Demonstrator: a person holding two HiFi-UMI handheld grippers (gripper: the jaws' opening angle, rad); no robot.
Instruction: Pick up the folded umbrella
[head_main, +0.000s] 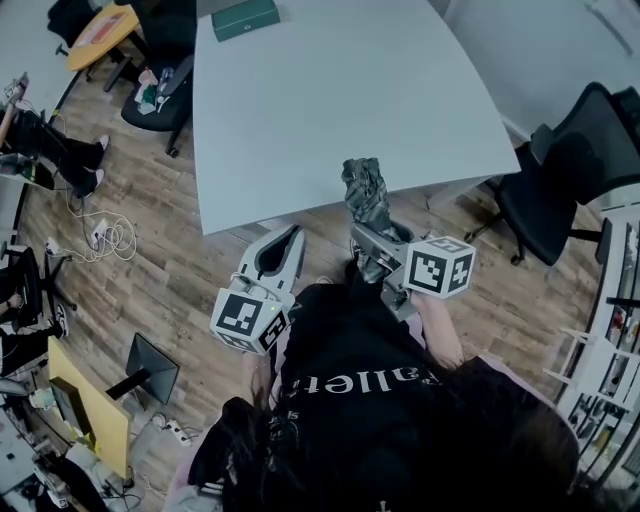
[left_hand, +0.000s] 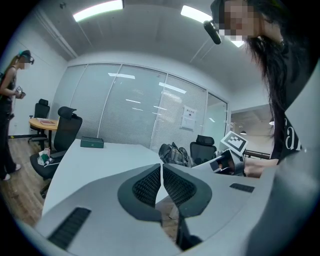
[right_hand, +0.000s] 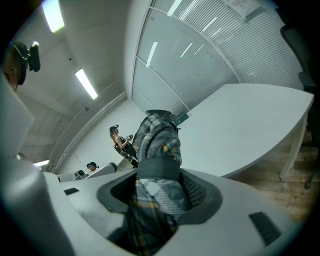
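Head view first: the right gripper (head_main: 372, 232) is clamping the folded umbrella (head_main: 365, 192), a grey plaid one. It's sticking out of the jaws toward the far side, with its end showing against the near edge of the big grey table (head_main: 330, 110). I can't tell from here if it's touching the tabletop. The left gripper (head_main: 291, 236) is hanging just to the left of the right one, over the wood floor (head_main: 150, 280), near the table's edge. A green box (head_main: 245, 17) is sitting way off at the far end of the table, and a black office chair (head_main: 555, 185) is parked off to the right. Left gripper view: the left gripper (left_hand: 161, 169) is looking pinched narrow, jaws meeting at the tips with nothing in between. Past them the umbrella (left_hand: 175, 154) is showing to the right with the right gripper (left_hand: 227, 160) behind it. The green box (left_hand: 92, 142) is lying far out on the table (left_hand: 100, 162). Right gripper view: the right gripper (right_hand: 161, 194) is squeezing the umbrella (right_hand: 161, 140) from both sides. A dark strap (right_hand: 159, 169) is wrapping around it just above the jaws, and the table (right_hand: 245, 125) is spreading out behind it.
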